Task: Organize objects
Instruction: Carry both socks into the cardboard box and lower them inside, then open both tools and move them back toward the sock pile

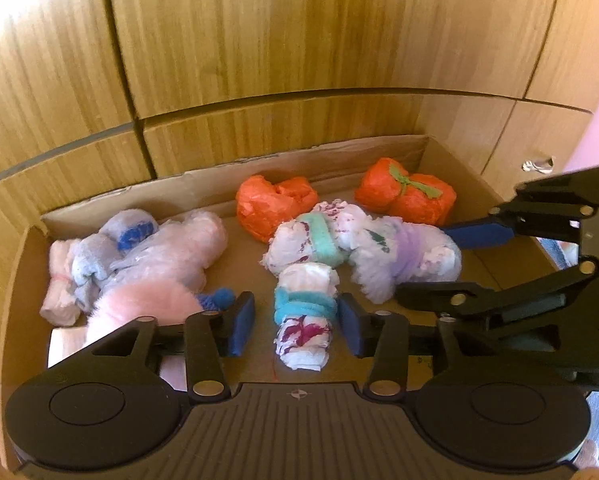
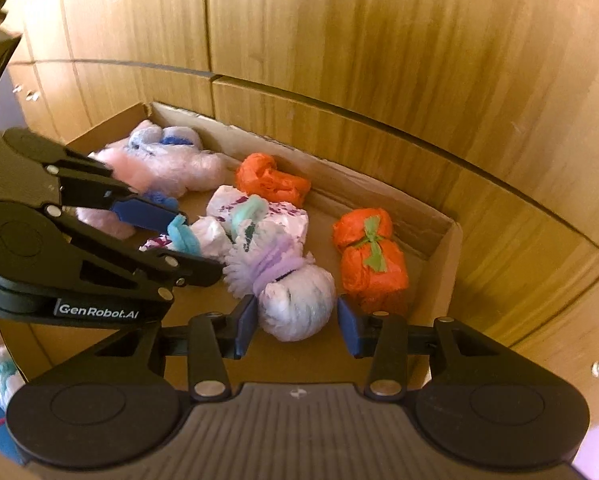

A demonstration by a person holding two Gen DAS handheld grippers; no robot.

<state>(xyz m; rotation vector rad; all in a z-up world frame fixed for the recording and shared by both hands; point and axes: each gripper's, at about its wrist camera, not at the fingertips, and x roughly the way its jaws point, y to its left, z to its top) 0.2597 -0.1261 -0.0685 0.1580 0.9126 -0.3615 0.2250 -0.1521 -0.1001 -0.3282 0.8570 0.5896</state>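
Soft, crumpled white plastic, printed in magenta and tied round with a turquoise fuzzy band, is forming the small bundle (image 1: 304,320) that is lying on the floor of the open brown cardboard box (image 1: 27,264), directly between the blue pads of the left hand-held gripper (image 1: 297,326). The jaws are standing spread, with a visible gap on each side of the bundle, so nothing is being pinched. The right hand-held gripper (image 2: 297,326) is also standing spread around a second bundle, the white plastic bundle cinched with a lilac fuzzy band (image 2: 295,300); its left pad is lying very close to the plastic, and contact there cannot be told, while the right pad is standing clear. Behind these are resting a white bundle with a mint-green band (image 1: 319,236), two orange plastic bundles (image 1: 273,204), one tied with a green strip (image 1: 405,194), and a pale pink fluffy heap (image 1: 155,260) at the box's left end.

As a judgement, these bundles are likely handling as very light, compressible and somewhat slick: plastic film is yielding under the pads and springing back. The tied band is looking like the best place to take hold, since it is the firmest, narrowest and least slippery part; gripping the loose ruffled ends is risking slipping or tearing.
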